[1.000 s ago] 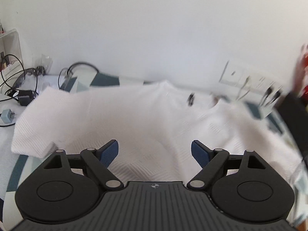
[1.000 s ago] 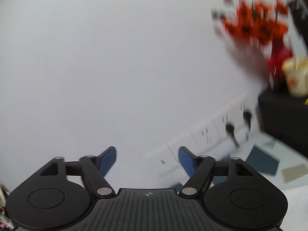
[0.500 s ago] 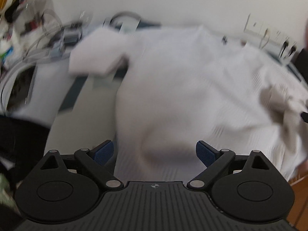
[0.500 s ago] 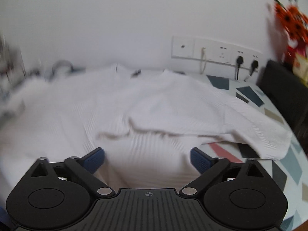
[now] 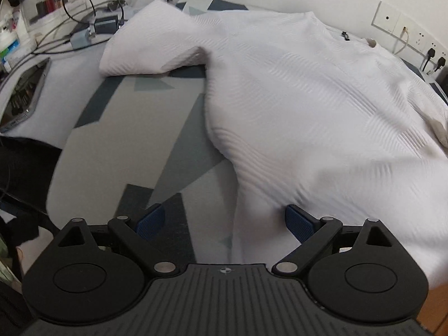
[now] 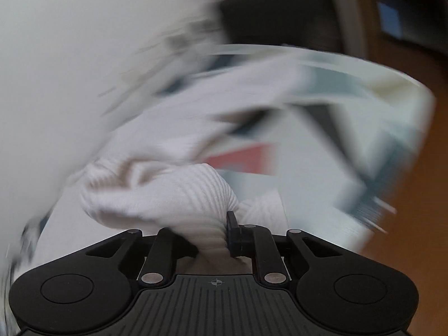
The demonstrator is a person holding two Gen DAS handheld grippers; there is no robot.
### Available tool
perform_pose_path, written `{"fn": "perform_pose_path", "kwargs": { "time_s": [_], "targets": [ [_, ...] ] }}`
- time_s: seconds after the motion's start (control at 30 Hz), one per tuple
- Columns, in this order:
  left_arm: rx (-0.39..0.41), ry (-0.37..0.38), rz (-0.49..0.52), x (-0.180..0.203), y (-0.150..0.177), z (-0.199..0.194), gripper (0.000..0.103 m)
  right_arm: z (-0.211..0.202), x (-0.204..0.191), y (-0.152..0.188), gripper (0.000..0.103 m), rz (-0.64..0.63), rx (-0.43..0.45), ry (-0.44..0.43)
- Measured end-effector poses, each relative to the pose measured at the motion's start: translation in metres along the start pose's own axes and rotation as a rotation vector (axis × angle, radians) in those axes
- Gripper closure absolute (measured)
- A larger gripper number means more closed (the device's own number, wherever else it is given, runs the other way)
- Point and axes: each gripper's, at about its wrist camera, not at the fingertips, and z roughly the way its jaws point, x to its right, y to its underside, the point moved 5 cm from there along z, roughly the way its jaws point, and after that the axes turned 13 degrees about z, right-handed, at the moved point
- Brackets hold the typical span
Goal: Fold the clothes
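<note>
- The right gripper has just been closing, and its jaws are now clamped on a bunched fold of the white shirt; ribbed cloth bulges out above the pads.
- The right wrist view is heavily motion-blurred; beyond the held fold, only the patterned tablecloth and a strip of brown floor at the right can be made out.
- The left gripper has just been opening: its jaws stand wide apart and nothing is pressed between the blue pads (a lobe of the shirt's near hem lies in the gap, just beside the right-hand pad).
- The white shirt lies spread on the tablecloth, covering its right half; one short sleeve points toward the far left corner.
- Cables and small boxes crowd the far left edge.
- Wall sockets sit beyond the far right edge.
</note>
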Motion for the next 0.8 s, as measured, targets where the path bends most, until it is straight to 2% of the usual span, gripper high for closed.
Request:
{"fn": "perform_pose_path", "kwargs": {
  "time_s": [0.03, 0.1, 0.17, 0.23, 0.37, 0.4, 0.43, 0.47, 0.5, 0.53, 0.63, 0.73, 0.8],
  "targets": [
    [-0.005, 0.003, 0.003, 0.001, -0.001, 0.002, 0.009, 0.001, 0.009, 0.002, 0.081, 0.007, -0.037, 0.029],
    [-0.015, 0.008, 0.008, 0.004, -0.002, 0.007, 0.009, 0.002, 0.023, 0.005, 0.077, -0.012, -0.111, 0.079],
    [-0.023, 0.013, 0.014, 0.006, -0.003, 0.012, 0.008, -0.006, 0.021, 0.002, 0.06, -0.077, -0.081, 0.111],
    [-0.021, 0.015, 0.02, 0.009, -0.006, 0.013, 0.008, -0.017, 0.012, -0.007, 0.049, -0.131, -0.032, 0.105],
    [-0.012, 0.022, -0.017, 0.01, -0.012, 0.017, 0.01, -0.022, -0.017, -0.028, 0.043, -0.228, 0.012, 0.079],
    [-0.001, 0.021, -0.027, 0.012, -0.014, 0.016, 0.023, -0.021, -0.025, -0.034, 0.042, -0.25, 0.019, 0.076],
    [0.012, 0.015, -0.033, 0.013, -0.016, 0.014, 0.041, -0.021, -0.032, -0.039, 0.042, -0.273, 0.027, 0.072],
    [0.022, 0.008, -0.028, 0.014, -0.019, 0.012, 0.052, -0.025, -0.038, -0.042, 0.042, -0.29, 0.033, 0.065],
    [0.031, 0.015, -0.022, 0.014, -0.022, 0.01, 0.076, -0.031, -0.044, -0.045, 0.04, -0.304, 0.04, 0.055],
    [0.037, 0.025, -0.021, 0.015, -0.024, 0.008, 0.094, -0.037, -0.05, -0.047, 0.034, -0.318, 0.047, 0.046],
    [0.038, 0.015, -0.056, 0.01, -0.027, 0.006, 0.097, -0.052, -0.064, -0.056, 0.022, -0.378, 0.08, -0.023],
    [0.046, -0.012, -0.099, -0.001, -0.026, 0.004, 0.097, -0.026, -0.067, -0.077, 0.023, -0.348, 0.052, -0.054],
    [0.048, -0.042, -0.114, -0.007, -0.024, 0.002, 0.098, 0.015, -0.06, -0.098, 0.026, -0.23, 0.01, -0.051]
  ]
}}
